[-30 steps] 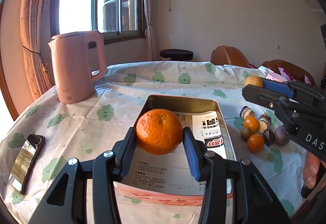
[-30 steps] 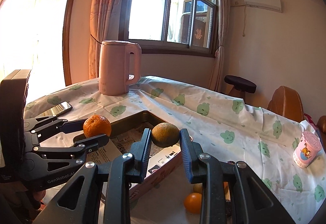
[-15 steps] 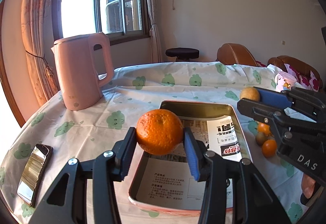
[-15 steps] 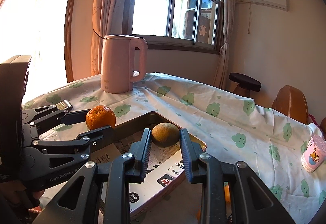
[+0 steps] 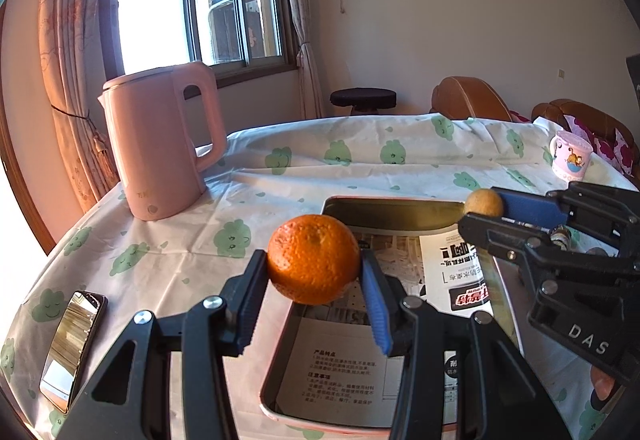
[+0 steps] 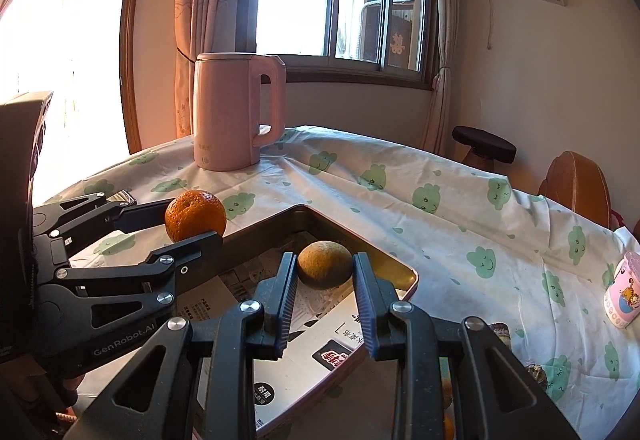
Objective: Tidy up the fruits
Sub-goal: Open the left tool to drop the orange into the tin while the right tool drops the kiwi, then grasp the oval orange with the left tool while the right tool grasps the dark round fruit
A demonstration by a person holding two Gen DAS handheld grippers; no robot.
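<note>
Two fruits are mid-carry, the left gripper (image 5: 314, 294) clamped on an orange (image 5: 313, 258) at frame centre and the right gripper (image 6: 325, 290) clamped on a brownish fruit (image 6: 325, 265), both above the paper-lined tray (image 5: 394, 203), so lowering and releasing likely comes next.

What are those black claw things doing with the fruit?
A person is sorting fruit with a claw in each hand. The left gripper pinches an orange, and the right gripper pinches a brownish-green fruit. Both fruits hang over a metal tray lined with printed paper, and neither has been set down yet. A pink kettle, a phone and a cup sit on the tablecloth nearby.
</note>
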